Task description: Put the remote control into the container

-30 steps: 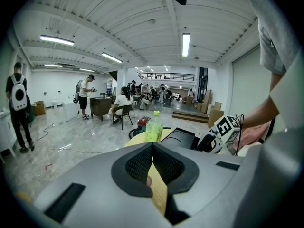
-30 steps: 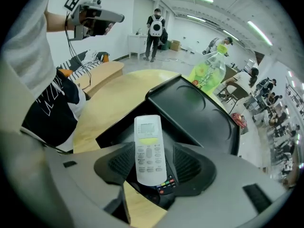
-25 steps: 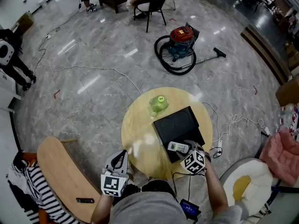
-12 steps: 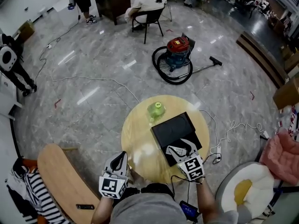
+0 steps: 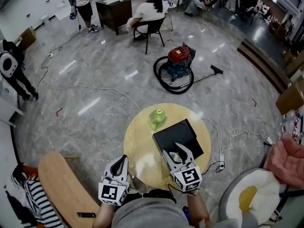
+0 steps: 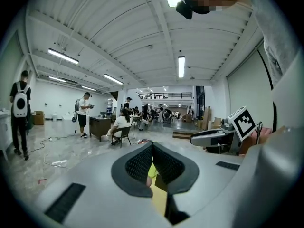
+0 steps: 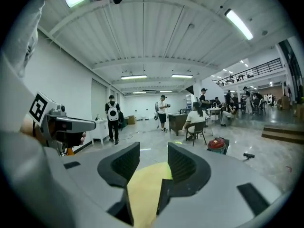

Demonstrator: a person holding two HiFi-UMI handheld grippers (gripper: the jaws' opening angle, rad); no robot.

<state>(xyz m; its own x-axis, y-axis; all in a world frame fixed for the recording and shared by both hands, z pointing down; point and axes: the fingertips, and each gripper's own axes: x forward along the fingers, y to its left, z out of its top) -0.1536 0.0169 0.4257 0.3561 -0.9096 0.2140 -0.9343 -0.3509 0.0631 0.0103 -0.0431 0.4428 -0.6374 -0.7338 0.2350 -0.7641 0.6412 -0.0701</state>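
Left gripper (image 6: 152,148), one of two, sits by the near-left edge of the one round wooden bench (image 5: 140,141), jaws pressed together on nothing. The bench carries one green object (image 5: 157,118) at its far side and one black container (image 5: 178,134) just beside it, with the single remote control (image 5: 174,155) lying in the container's near end. Right gripper (image 7: 153,148) is over that end, jaws well apart and just been closing, nothing between them.
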